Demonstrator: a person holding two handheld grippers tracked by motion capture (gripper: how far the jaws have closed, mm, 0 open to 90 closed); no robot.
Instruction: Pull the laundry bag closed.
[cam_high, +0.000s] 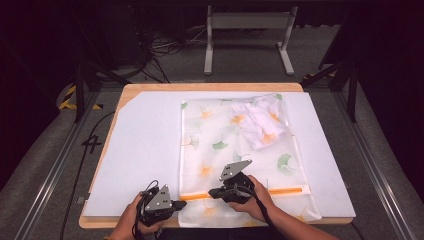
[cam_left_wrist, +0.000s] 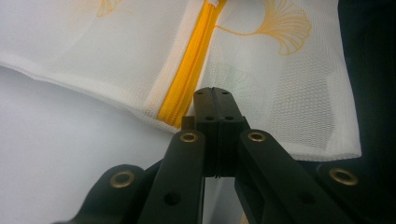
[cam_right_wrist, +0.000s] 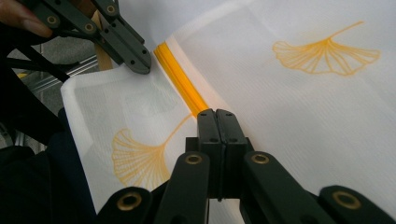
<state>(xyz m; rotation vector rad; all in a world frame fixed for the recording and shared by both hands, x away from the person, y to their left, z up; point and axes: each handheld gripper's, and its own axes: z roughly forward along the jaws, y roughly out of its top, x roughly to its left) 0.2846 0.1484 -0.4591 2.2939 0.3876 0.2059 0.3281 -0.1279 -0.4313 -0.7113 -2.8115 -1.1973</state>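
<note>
Left gripper (cam_left_wrist: 215, 93): fingers (cam_left_wrist: 205, 105) pressed flat together, tips at the near-left corner of the mesh bag (cam_high: 235, 150), just beside the end of the orange zipper (cam_left_wrist: 187, 70); whether any mesh is pinched, impossible to tell.

Right gripper (cam_right_wrist: 216, 114): fingers (cam_right_wrist: 208, 126) likewise closed tight, tips down on the zipper line a little way in from the left gripper; grip on fabric or slider not discernible.

Both grippers near each other at the bag's front edge, held in a person's hands entering from the bottom of the high view.

Mesh bag: white, printed with orange and green ginkgo leaves, spread flat lengthwise on the white sheet (cam_high: 145, 150), zipper running across its near end, front edge hanging slightly over the bench (cam_high: 210, 87) edge.

White cloth (cam_high: 262, 122): crumpled, inside the bag at its far right corner.

Beyond the bench: metal stand (cam_high: 247, 22), cables (cam_high: 165, 50) on the floor.
</note>
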